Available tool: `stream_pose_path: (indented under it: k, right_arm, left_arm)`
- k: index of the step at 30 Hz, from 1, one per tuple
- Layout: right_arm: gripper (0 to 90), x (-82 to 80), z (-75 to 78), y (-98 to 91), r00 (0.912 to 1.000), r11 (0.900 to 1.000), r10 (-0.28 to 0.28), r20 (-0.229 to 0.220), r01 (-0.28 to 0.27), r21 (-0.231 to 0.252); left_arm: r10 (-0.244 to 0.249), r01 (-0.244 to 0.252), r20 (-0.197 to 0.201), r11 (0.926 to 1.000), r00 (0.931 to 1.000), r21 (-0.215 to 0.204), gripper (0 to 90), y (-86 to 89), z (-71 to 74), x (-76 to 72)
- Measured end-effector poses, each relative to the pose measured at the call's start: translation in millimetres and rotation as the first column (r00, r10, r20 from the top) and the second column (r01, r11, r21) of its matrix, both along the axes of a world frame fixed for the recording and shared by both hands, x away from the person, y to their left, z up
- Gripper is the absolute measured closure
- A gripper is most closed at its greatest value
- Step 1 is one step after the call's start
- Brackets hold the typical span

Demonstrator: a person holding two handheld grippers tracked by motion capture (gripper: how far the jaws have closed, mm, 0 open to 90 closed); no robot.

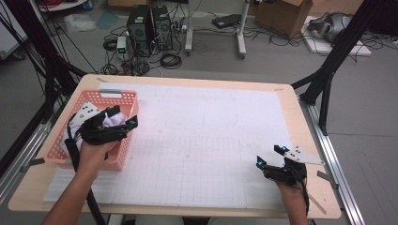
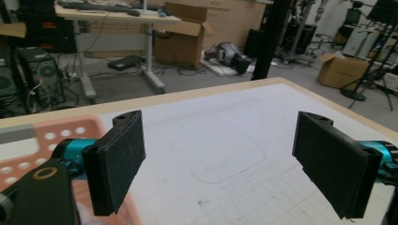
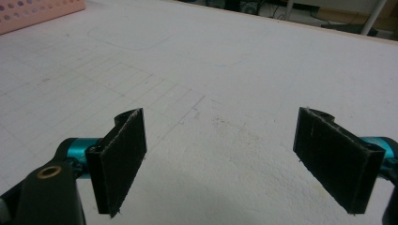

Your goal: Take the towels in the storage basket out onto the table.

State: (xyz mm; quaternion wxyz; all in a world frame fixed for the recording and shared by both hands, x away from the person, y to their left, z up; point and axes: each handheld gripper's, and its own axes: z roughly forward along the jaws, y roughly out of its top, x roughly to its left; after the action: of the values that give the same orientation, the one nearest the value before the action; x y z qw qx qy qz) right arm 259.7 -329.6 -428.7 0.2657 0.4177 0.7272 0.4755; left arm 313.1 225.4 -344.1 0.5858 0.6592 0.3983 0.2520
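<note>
At the far left of the pale wooden table [image 1: 56,197] stands a pink perforated plastic basket [image 1: 123,98], rectangular, set on the white gridded paper sheet [image 1: 206,140] that covers most of the tabletop. Inside the basket lies a bundle of white crumpled cloth [image 1: 112,121], partly hidden by the tool above it.

The left gripper [image 1: 123,117] is held over the near right part of the basket, just above the cloth; contact with the cloth cannot be confirmed from the high view. In the left gripper view the left gripper [image 2: 218,161] has its jaws spread wide apart with nothing between them; they face across the paper sheet toward the far right of the table, with the basket's pink wall [image 2: 70,133] behind the left jaw.

The middle of the sheet carries faint pencil outlines.

At the near right, the right gripper [image 1: 271,156] sits low over the sheet, well apart from the basket. In the right gripper view the right gripper [image 3: 220,159] has its jaws wide apart and empty, above the bare paper; a corner of the basket [image 3: 42,11] appears far left.
</note>
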Motion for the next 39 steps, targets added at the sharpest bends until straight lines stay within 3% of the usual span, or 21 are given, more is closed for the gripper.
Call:
stream_pose_path:
  k: [12, 15, 16, 17, 18, 19, 20, 21, 23, 24, 27, 28, 29, 30, 32, 34, 35, 36, 37, 38, 39]
  right_arm:
    - [16.5, -0.3, -0.5, -1.1, 1.0, 1.0, -0.002, -0.005, 0.002, 0.0]
    - [16.5, 0.6, -0.6, -0.9, 1.0, 1.0, -0.001, -0.004, 0.001, -0.001]
    - [16.5, 0.4, -0.6, -0.2, 0.9999, 1.0, -0.001, -0.011, 0.001, 0.002]
    - [16.5, 1.2, -0.7, 0.1, 1.0, 1.0, 0.0, -0.006, 0.0, -0.001]
    - [16.5, 1.1, -0.9, 0.7, 0.9999, 1.0, 0.002, -0.01, -0.002, -0.003]
    - [16.5, 1.4, -0.9, 1.4, 1.0, 1.0, 0.002, -0.008, -0.002, -0.004]
    - [16.5, 1.3, -1.0, 2.0, 0.9999, 1.0, 0.002, -0.012, -0.002, -0.006]
    - [16.5, 1.5, -1.2, 2.7, 0.9999, 1.0, 0.004, -0.012, -0.004, -0.007]
    - [16.5, 1.3, -1.1, 3.9, 0.9999, 0.9999, 0.006, -0.014, -0.006, -0.01]
    - [16.5, 1.3, -1.1, 4.3, 0.9999, 0.9999, 0.009, -0.011, -0.009, -0.011]
    - [16.5, 0.8, -0.8, 5.8, 0.9999, 0.9998, 0.011, -0.012, -0.011, -0.013]
    - [16.5, 0.7, -0.8, 5.9, 0.9999, 0.9998, 0.011, -0.013, -0.012, -0.014]
    - [16.5, 0.9, -0.9, 5.9, 0.9999, 0.9998, 0.013, -0.01, -0.013, -0.015]
    - [16.5, 1.2, -1.1, 6.0, 0.9999, 0.9998, 0.013, -0.009, -0.013, -0.017]
    - [16.5, 1.4, -1.3, 6.7, 0.9998, 0.9998, 0.014, -0.016, -0.014, -0.016]
    - [16.5, 1.7, -1.3, 7.2, 0.9998, 0.9997, 0.013, -0.015, -0.014, -0.02]
    - [16.5, 1.6, -1.2, 7.4, 0.9998, 0.9997, 0.015, -0.013, -0.015, -0.02]
    - [16.5, 1.3, -1.1, 7.6, 0.9998, 0.9997, 0.014, -0.013, -0.015, -0.02]
    - [16.5, 1.1, -0.8, 7.6, 0.9998, 0.9996, 0.017, -0.012, -0.017, -0.021]
    - [16.5, 0.6, -0.5, 7.5, 0.9998, 0.9996, 0.018, -0.013, -0.018, -0.02]
    - [16.5, 0.0, -0.3, 7.6, 0.9998, 0.9997, 0.019, -0.012, -0.019, -0.016]
  left_arm:
    - [0.097, -0.092, -0.067, 0.9928, 0.993, 0.077, 17.5, 42.0, 6.8, 7.3]
    - [0.142, -0.13, -0.109, 0.9851, 0.9838, 0.113, 17.5, 59.2, 6.0, 11.9]
    - [0.142, -0.13, -0.109, 0.9851, 0.9838, 0.113, 17.4, 59.2, 6.0, 11.9]
    - [0.155, -0.14, -0.123, 0.982, 0.9801, 0.127, 17.5, 62.6, 5.1, 13.6]
    - [0.187, -0.159, -0.163, 0.9717, 0.9687, 0.175, 17.6, 68.6, 2.3, 18.8]
    - [0.187, -0.159, -0.163, 0.9717, 0.9687, 0.175, 17.5, 68.6, 2.3, 18.8]
    - [0.221, -0.172, -0.209, 0.9586, 0.9526, 0.227, 17.6, 73.2, -1.8, 25.2]
    - [0.239, -0.178, -0.23, 0.9499, 0.9433, 0.257, 17.6, 74.6, -4.3, 29.1]
    - [0.263, -0.171, -0.261, 0.9293, 0.9286, 0.327, 17.7, 77.3, -9.7, 36.7]
    - [0.263, -0.171, -0.261, 0.9293, 0.9286, 0.327, 17.7, 77.3, -9.7, 36.7]
    - [0.307, -0.161, -0.312, 0.895, 0.8991, 0.416, 17.7, 78.0, -18.7, 47.0]
    - [0.33, -0.14, -0.353, 0.8722, 0.8755, 0.469, 17.8, 78.3, -25.4, 52.4]
    - [0.33, -0.14, -0.353, 0.8722, 0.8755, 0.469, 18.2, 78.3, -25.4, 52.4]
    - [0.34, -0.129, -0.365, 0.859, 0.8666, 0.495, 18.4, 78.5, -28.7, 54.7]
    - [0.364, -0.121, -0.366, 0.8303, 0.8564, 0.544, 16.7, 78.6, -34.0, 58.5]
    - [0.374, -0.103, -0.396, 0.8222, 0.8386, 0.56, 13.8, 79.6, -39.2, 63.4]
    - [0.382, -0.093, -0.407, 0.8145, 0.8298, 0.573, 11.4, 79.2, -41.9, 65.9]
    - [0.396, -0.092, -0.415, 0.8054, 0.819, 0.586, 9.5, 78.5, -44.6, 68.5]
    - [0.426, -0.081, -0.433, 0.7807, 0.7941, 0.62, 7.3, 78.8, -49.1, 74.2]
    - [0.439, -0.08, -0.443, 0.7749, 0.7821, 0.627, 4.9, 79.6, -52.6, 77.5]
    - [0.443, -0.07, -0.462, 0.7755, 0.7686, 0.627, 2.1, 80.7, -55.9, 80.7]
